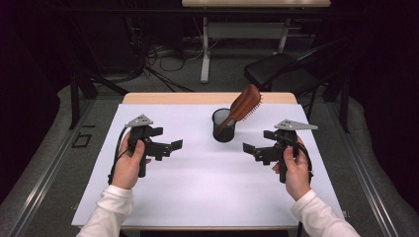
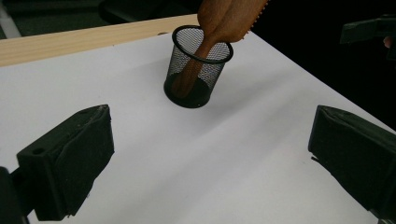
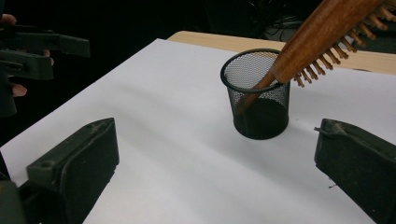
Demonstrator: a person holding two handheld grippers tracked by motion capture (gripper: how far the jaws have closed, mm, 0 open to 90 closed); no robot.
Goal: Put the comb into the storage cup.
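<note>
White sheet [image 1: 197,182]: hairbrush [image 1: 243,106] in mesh cup [image 1: 224,126], between both spread tools.

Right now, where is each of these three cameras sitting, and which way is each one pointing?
High view: above the person's side, looking forward and down at the white table sheet; both hands, left gripper and right gripper show.
Left gripper view: rides the left gripper, facing the black mesh cup between its open jaws.
Right gripper view: rides the right gripper, facing the same cup from the other side.
All share the cup and the brown wooden hairbrush leaning in it.
</note>
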